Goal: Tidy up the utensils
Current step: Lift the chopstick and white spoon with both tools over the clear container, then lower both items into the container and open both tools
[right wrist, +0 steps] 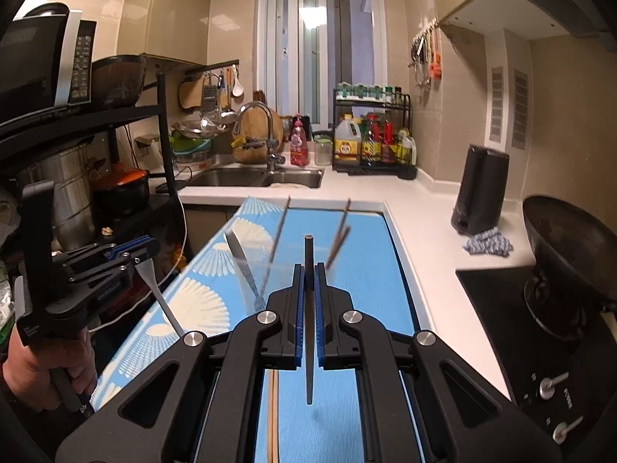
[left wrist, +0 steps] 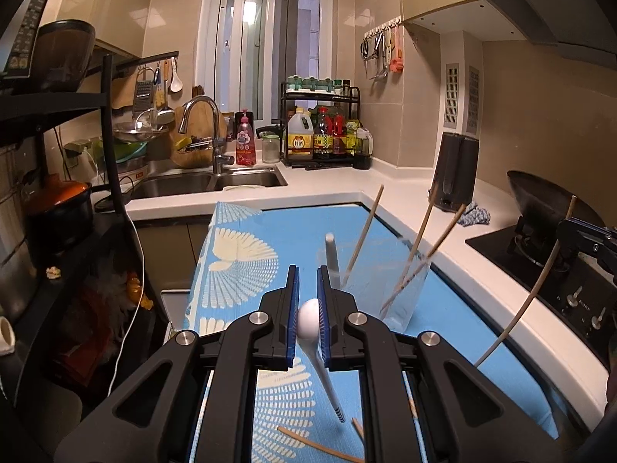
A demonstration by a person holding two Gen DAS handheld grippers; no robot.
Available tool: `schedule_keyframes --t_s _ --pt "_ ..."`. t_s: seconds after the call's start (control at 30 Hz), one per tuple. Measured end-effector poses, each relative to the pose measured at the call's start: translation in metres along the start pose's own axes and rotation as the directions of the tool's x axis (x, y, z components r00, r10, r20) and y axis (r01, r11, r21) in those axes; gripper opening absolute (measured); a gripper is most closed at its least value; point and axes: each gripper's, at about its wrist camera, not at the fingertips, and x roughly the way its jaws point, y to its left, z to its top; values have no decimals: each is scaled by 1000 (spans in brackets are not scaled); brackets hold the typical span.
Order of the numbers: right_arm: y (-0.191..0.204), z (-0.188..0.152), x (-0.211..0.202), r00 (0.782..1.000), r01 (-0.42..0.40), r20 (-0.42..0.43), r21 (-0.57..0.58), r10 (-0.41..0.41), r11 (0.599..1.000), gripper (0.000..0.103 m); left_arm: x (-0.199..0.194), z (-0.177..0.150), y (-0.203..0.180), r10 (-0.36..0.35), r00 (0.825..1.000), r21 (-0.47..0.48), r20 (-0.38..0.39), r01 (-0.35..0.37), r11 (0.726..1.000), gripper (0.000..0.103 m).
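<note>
Spoon [left wrist: 308,318] in left claw [left wrist: 307,281]; chopstick [right wrist: 308,308] in right claw [right wrist: 308,281]

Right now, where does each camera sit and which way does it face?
Left wrist: rides the left tongs, which clamp a white spoon, facing the glass; the right tongs show.
Right wrist: rides the right tongs, which clamp a chopstick; a hand shows.
Shared: blue mat, glass, sink.

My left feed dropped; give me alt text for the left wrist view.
The left claw grips a white ceramic spoon above a blue patterned mat; beside it, a clear glass cup holds wooden chopsticks.
</note>
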Motion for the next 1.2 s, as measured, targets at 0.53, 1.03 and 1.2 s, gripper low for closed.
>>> schedule_keyframes --t_s 0.53,1.03,1.2 --pt "18 130 38 984 -56 166 -47 64 997 5 42 131 -7 -66 989 -21 131 69 997 9" --pt "-8 50 142 997 -50 -59 8 51 999 6 149 59 -31 -142 983 16 -114 145 989 10" --pt "-14 38 143 995 -26 -97 27 29 999 22 140 63 -30 -123 987 27 -103 127 992 36"
